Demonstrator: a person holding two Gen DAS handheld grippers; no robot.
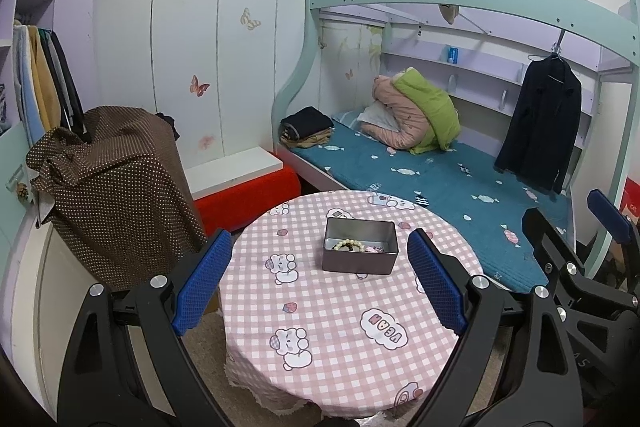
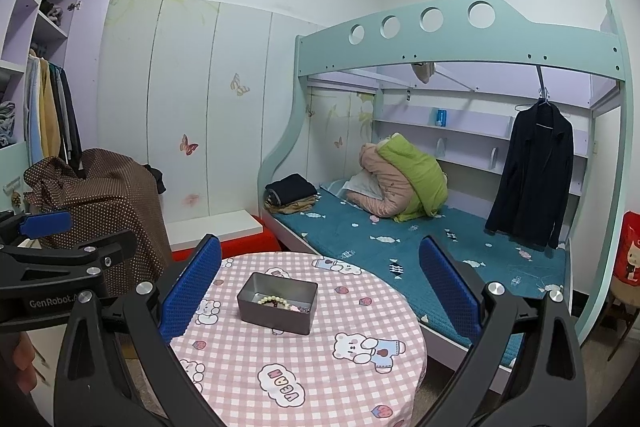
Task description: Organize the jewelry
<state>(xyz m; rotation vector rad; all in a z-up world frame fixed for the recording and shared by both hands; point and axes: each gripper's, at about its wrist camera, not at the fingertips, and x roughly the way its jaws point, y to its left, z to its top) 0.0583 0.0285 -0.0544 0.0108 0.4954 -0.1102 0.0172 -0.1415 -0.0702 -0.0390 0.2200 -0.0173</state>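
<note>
Jaws gape, empty, short of tin (image 1: pixel 360 246) holding, seemingly, bracelet (image 1: pixel 349 246).

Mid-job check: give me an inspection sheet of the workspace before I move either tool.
Surface: round table with pink checked cartoon tablecloth, flat.
Job's things: grey rectangular metal tin, open-topped, holding a cream beaded bracelet and small pink pieces.
Clutter: nothing seen on the table beyond the tin.
Grippers: left tool and right tool both open, empty, held back from the tin.
Cables: nothing seen.
Surroundings: teal bunk bed behind; brown dotted cloth-covered item to the left.
</note>
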